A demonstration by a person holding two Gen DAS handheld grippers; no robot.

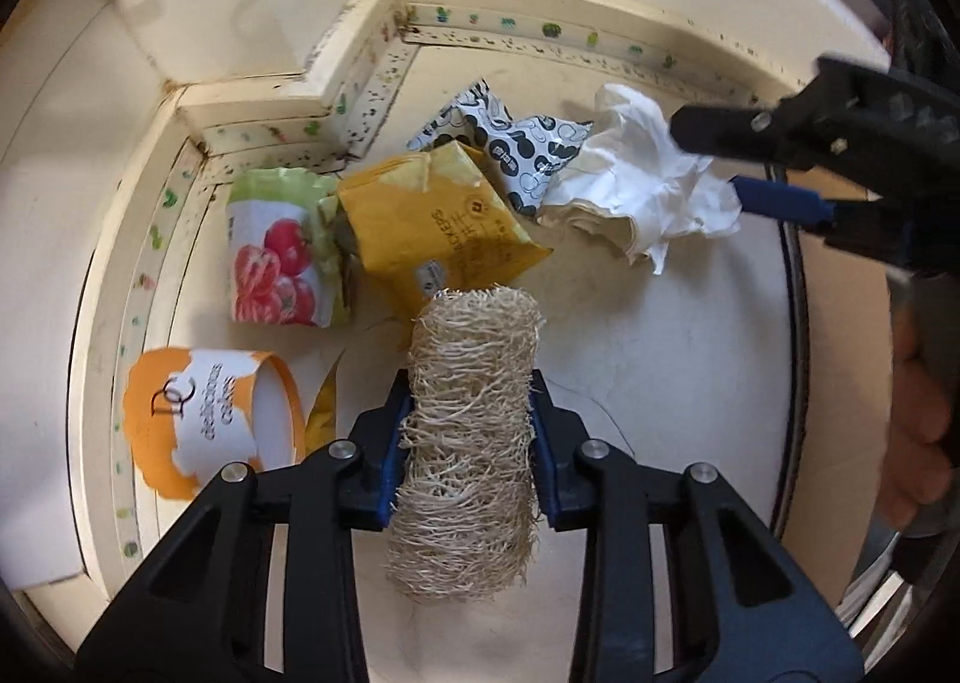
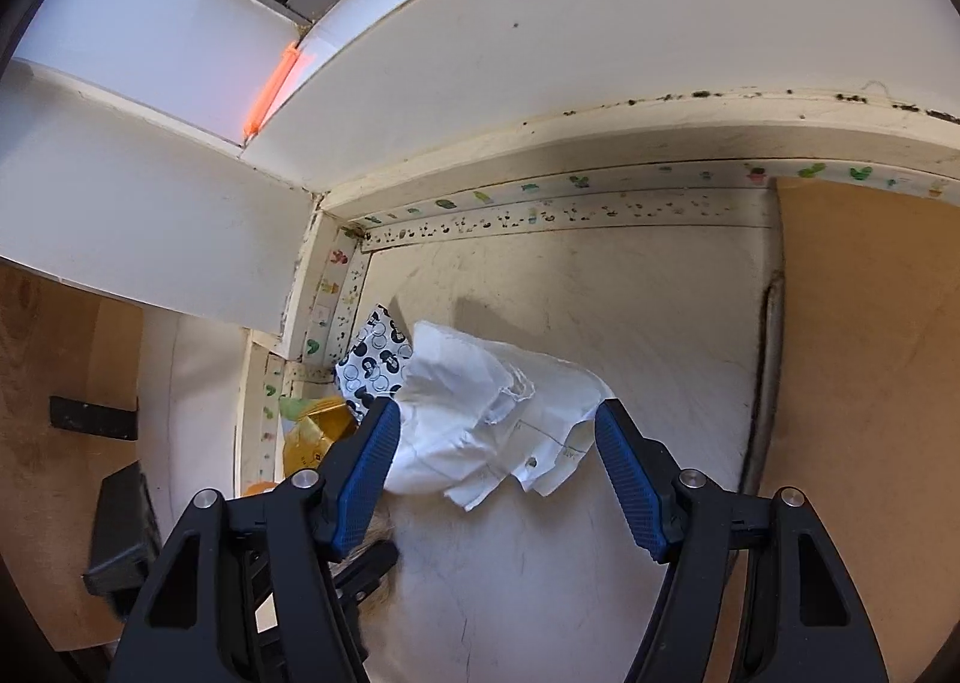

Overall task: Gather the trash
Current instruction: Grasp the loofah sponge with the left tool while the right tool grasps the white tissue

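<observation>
On my left wrist view, going from the left edge, I see an orange-and-white paper cup sleeve (image 1: pixel 207 422) lying on the pale counter (image 1: pixel 660 383), close to the taped edge strip (image 1: pixel 147 287). Next to it, further back, lies a green snack packet (image 1: pixel 282 251) printed with red fruit, and touching its right side a yellow pouch (image 1: pixel 438 221). Behind the pouch a black-and-white patterned wrapper (image 1: pixel 516 143) pokes out toward the corner of the wall.

In the middle of that view my left gripper (image 1: pixel 471 437) is clenched around a loofah scrubber (image 1: pixel 468 443); the blue pads press into both of its sides and it stands lengthwise between them, its far end reaching the yellow pouch's edge (whether it touches the counter I cannot tell).

Further right sits a crumpled white tissue (image 1: pixel 648 185), touching the patterned wrapper. My right gripper (image 1: pixel 750 167) comes in from the right edge just beside and above the tissue.

On the right wrist view, the patterned wrapper (image 2: pixel 375 356) and the yellow pouch (image 2: pixel 315 434) are at left, tucked against the taped corner. The right gripper (image 2: pixel 498 455) has its fingers spread wide, released, with the white tissue (image 2: pixel 492 419) lying on the counter (image 2: pixel 600 293) between them. The left pad (image 2: pixel 369 461) looks to be touching the tissue; the right pad (image 2: pixel 633 473) stands just beside its corner. To the far right is a brown board (image 2: pixel 864 353).
</observation>
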